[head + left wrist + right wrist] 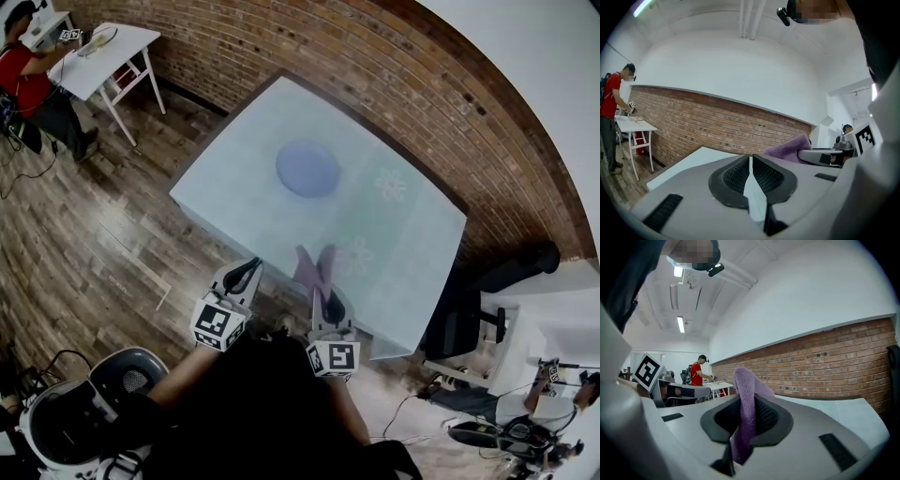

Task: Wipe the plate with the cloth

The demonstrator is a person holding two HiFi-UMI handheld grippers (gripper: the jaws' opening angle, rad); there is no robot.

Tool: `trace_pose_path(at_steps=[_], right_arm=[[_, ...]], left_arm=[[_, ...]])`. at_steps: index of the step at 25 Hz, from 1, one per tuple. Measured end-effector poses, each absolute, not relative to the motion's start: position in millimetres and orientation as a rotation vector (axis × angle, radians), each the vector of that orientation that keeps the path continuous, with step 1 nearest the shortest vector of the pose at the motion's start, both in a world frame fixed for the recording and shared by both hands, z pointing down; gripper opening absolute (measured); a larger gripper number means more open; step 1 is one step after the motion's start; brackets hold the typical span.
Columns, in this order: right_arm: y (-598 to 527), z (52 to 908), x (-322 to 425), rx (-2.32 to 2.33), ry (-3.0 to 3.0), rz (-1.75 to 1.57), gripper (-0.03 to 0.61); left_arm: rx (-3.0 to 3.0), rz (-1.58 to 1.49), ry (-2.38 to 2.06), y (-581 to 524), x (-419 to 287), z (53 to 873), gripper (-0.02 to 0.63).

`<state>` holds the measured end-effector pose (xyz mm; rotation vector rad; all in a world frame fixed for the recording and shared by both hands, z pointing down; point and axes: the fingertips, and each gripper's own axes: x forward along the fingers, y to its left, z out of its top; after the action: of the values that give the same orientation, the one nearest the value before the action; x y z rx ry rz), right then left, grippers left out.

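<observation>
1. Here, the right gripper (744, 414) has its jaws closed on the purple cloth (746, 389). A fold stands up above the pads and the rest hangs down between them.
2. In the head view this gripper (322, 281) is over the near edge of the table (422, 253), and the cloth (314, 266) sticks out ahead of its tips.
3. The left gripper (751, 174) has its jaws drawn together with only a thin slit between the pads, and nothing is in them. It (246, 273) is just beside the right one at the same table edge.
4. The plate (307, 169), round and pale blue, lies flat near the middle of the table, well apart from both grippers and the cloth.
5. The table covering is light, with faint flower prints to the right of the plate.
6. A brick wall (394, 84) runs behind the table. In the far corner a person in red (23, 80) is at a small white table (108, 56).
</observation>
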<state>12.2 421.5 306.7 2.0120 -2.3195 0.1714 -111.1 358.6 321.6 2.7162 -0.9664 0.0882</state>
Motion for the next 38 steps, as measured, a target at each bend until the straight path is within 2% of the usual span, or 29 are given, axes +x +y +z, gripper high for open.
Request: trace_pose_path(at_steps=[10, 17, 38], right_arm=[[415, 314, -30, 2.045, -2.263, 0.183, 0.064], [413, 324, -35, 2.018, -2.251, 0.191, 0.064], [290, 326, 84, 1.899, -2.392, 0.183, 0.064]], left_arm=[[2.717, 0.099, -0.894, 355, -146, 334, 0.048], [2.689, 0.115, -0.873, 348, -143, 351, 0.048], [2.646, 0.217, -0.966, 236, -19, 359, 0.048]])
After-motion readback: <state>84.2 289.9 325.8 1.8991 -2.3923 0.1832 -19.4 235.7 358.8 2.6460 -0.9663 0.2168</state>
